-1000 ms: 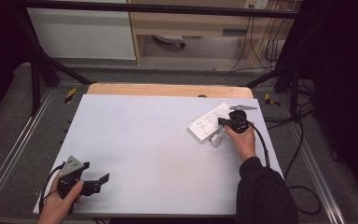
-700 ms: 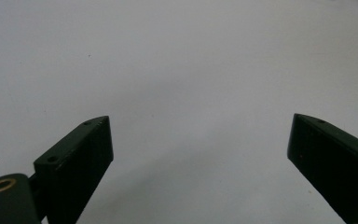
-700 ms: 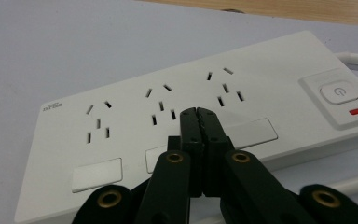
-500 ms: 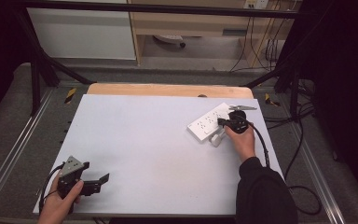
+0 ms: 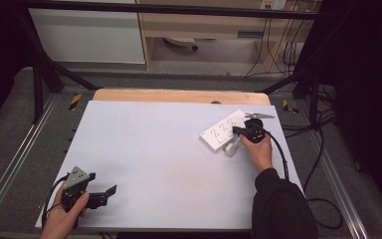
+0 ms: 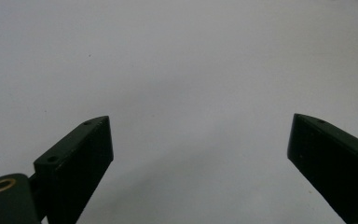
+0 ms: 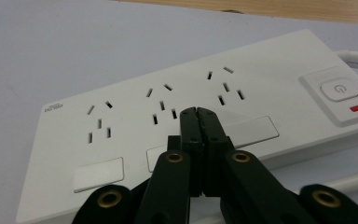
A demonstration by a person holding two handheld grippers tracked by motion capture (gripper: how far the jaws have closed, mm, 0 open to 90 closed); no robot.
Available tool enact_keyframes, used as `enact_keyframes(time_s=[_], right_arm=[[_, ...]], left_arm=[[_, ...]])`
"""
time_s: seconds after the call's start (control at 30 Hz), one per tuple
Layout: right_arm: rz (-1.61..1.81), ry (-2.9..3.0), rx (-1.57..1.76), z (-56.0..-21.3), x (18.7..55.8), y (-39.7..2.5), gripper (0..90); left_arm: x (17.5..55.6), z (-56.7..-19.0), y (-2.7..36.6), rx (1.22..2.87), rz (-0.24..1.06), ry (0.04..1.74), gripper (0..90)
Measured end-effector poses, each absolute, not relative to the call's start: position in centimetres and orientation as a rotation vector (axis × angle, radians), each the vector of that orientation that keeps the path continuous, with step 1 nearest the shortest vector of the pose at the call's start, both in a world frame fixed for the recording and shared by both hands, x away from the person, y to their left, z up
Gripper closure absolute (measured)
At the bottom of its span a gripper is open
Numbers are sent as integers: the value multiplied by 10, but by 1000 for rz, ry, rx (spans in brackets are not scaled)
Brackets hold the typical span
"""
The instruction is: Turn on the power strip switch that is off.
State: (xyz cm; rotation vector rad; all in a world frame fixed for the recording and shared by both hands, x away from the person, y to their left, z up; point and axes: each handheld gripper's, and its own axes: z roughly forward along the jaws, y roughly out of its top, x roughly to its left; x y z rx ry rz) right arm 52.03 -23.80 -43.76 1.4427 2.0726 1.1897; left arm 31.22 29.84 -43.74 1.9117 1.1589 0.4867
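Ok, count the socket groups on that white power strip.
3. On the power strip, one group sits near the logo end, one in the middle just beyond the shut right gripper, one nearest the switch. None looks hidden.

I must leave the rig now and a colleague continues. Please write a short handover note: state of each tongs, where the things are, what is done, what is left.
Left tongs: open, holding nothing, over the white table at its near left corner.
Right tongs: shut with nothing between them, tips over the white power strip near its middle sockets; I cannot tell if they touch it.
Power strip: lies flat at the far right of the table, cable leaving at the switch end. The switch has a red mark beside it; sockets have no plugs in them.
Done: nothing visible yet.
Left: probably working on the strip, perhaps pressing the switch.
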Motion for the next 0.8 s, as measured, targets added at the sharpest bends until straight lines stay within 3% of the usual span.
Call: enact_keyframes(time_s=[0.8], right_arm=[[1209, 2053, 1447, -440, 518, -239, 900]], left_arm=[[312, -438, 298, 1914, 487, 1159, 68]])
